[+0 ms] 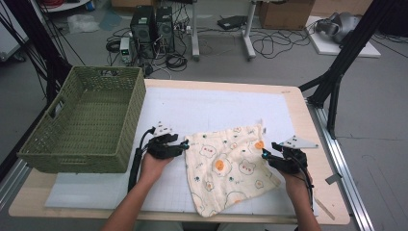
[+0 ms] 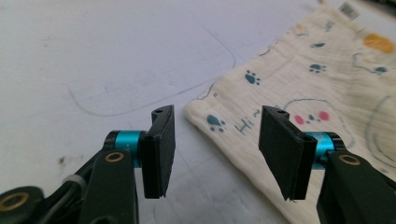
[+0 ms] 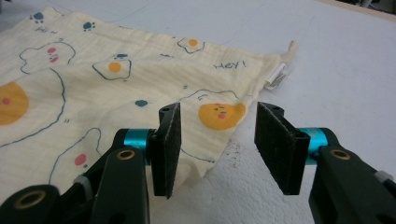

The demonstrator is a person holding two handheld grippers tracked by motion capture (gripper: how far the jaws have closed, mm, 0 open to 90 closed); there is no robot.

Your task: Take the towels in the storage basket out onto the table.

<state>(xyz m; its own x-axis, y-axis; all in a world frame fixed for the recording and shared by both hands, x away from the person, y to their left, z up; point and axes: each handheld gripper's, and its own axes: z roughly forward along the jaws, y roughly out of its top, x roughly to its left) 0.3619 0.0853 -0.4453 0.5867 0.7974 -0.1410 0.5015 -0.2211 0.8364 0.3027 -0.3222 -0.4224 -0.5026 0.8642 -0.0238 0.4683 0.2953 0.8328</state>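
A cream cloth (image 1: 230, 166) printed with little bears, fried eggs and paw marks lies spread flat on the white mat (image 1: 192, 110) that covers the table (image 1: 308, 139), toward the near edge and a bit crumpled along its far side. Everything else sits around that cloth. The left claw (image 1: 185, 144) rests just at the cloth's left corner, jaws spread apart and holding nothing; in the left gripper view (image 2: 215, 149) that corner of the cloth (image 2: 299, 84) lies on the mat just ahead of the gap between its pads. The right claw (image 1: 264, 154) is at the cloth's right edge, also spread wide and empty; the right gripper view (image 3: 217, 144) looks along that edge of the cloth (image 3: 116, 79), with a small sewn label (image 3: 278, 77) at the far corner. Left of the cloth, beyond the left hand (image 1: 155, 166), stands a green woven basket (image 1: 57, 144) with open handles, well apart from the fabric.
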